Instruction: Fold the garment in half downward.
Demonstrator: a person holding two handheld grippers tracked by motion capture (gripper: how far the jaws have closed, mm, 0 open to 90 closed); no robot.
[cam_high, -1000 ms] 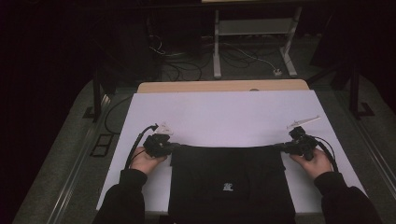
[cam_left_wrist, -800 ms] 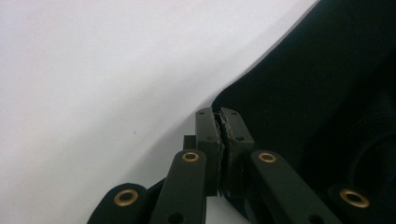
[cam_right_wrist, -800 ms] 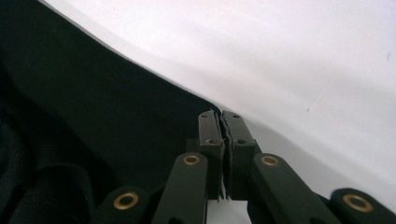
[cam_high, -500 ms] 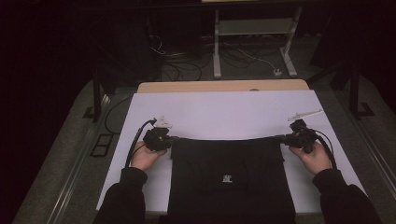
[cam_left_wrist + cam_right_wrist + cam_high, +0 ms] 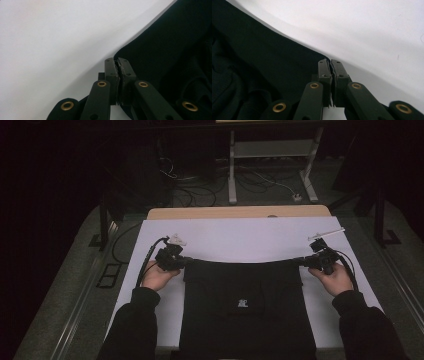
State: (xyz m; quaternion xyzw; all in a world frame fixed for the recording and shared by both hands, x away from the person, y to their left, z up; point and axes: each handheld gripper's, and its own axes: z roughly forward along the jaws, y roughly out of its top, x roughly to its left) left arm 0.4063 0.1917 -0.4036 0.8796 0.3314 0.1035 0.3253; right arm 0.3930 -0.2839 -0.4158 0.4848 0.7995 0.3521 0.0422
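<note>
Both hands have moved up the worktop (image 5: 240, 237) vs a sec ago, away from the person, taking the far edge of the black garment (image 5: 245, 310) w/ them; that edge is now drawn into a thin, taut line between the left gripper (image 5: 186, 261) and right gripper (image 5: 303, 261), slightly sagging mid-span. Judging by this, the work in hand is spreading or flattening the garment, and the pull is nearly done: the body lies flat on the white sheet, small light logo facing up, near edge at the person's side of the worktop. Left gripper view: jaws clenched on a corner of the black cloth (image 5: 165, 47), fabric pinched right at the tips, rest trailing off to the right. Right gripper view: same, jaws clamped on the opposite corner (image 5: 262, 60), cloth running off left, bare white sheet beyond.
</note>
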